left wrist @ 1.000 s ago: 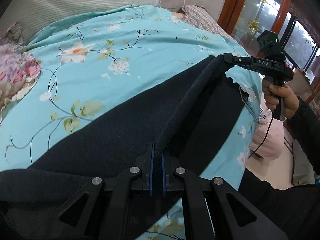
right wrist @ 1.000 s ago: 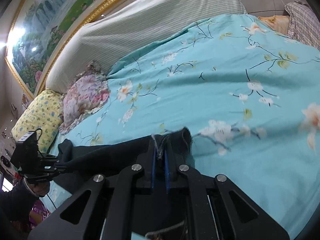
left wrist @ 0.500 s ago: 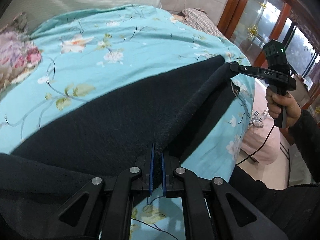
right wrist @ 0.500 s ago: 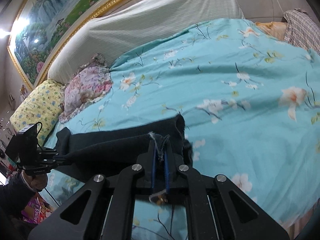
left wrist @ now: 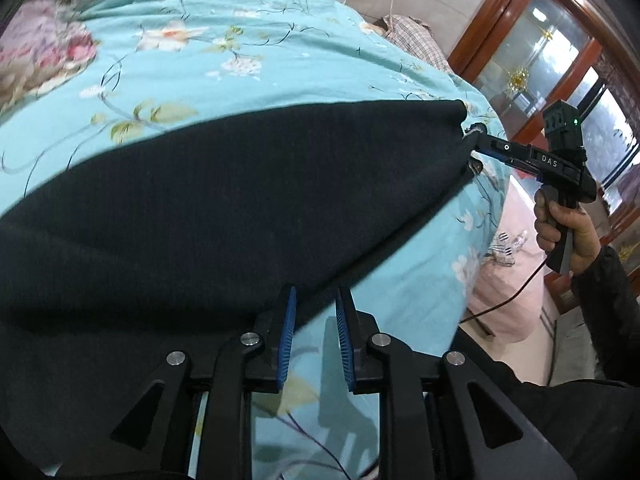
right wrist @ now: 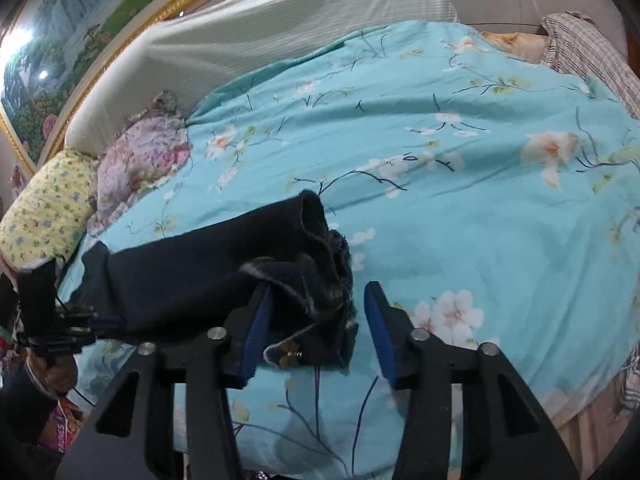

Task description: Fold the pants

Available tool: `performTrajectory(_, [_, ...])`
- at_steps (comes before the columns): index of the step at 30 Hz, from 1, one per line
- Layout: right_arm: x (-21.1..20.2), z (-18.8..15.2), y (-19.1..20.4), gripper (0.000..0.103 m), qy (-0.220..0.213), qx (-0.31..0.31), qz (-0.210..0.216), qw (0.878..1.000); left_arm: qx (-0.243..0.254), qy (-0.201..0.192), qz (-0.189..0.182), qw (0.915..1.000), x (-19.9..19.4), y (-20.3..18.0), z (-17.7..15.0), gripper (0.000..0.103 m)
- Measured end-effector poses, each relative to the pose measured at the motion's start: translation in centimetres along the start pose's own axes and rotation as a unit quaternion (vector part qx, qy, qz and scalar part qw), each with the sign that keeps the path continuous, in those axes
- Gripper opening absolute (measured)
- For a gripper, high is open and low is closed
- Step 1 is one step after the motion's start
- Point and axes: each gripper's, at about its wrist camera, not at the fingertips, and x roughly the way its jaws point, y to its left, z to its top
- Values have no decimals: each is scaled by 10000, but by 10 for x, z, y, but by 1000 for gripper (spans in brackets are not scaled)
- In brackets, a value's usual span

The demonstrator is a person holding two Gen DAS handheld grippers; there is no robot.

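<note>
Looking down the left claw (left wrist: 314,336), its blue pads were opening with a narrow gap and nothing pinched; the edge of the dark pants (left wrist: 240,200) lay just past the tips. The pants sat stretched flat across the near side of the bed's teal floral quilt (left wrist: 240,64). The right claw (right wrist: 318,328) was also opening, wider, with the bunched end of the pants lying loose between its pads (right wrist: 256,332), touching the left one only. Farther up the quilt from the pants were a pink floral pillow (right wrist: 140,164) and a yellow pillow (right wrist: 44,208), then the striped headboard cushion (right wrist: 280,36).
</note>
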Motion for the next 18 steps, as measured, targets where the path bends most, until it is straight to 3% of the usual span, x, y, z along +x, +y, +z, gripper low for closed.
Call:
performTrajectory(5, [-16,-1,4,50,-267,138,31,9995,-266,-98,127,9995,-15,7,-17,24])
performTrajectory(10, [-23,6,31,50,-534,-43,221,9983,-780,-405,282,9957,-40,22,-24,44])
performTrajectory(14, [-21,10,59,51,-635,-264,544,9961,-1176,-671,398,9900,-60,36,-25,44])
performTrajectory(18, [-1,12,88,51,-436,-421,1000,9931,-1493,-851,605,9833,-79,53,-21,50])
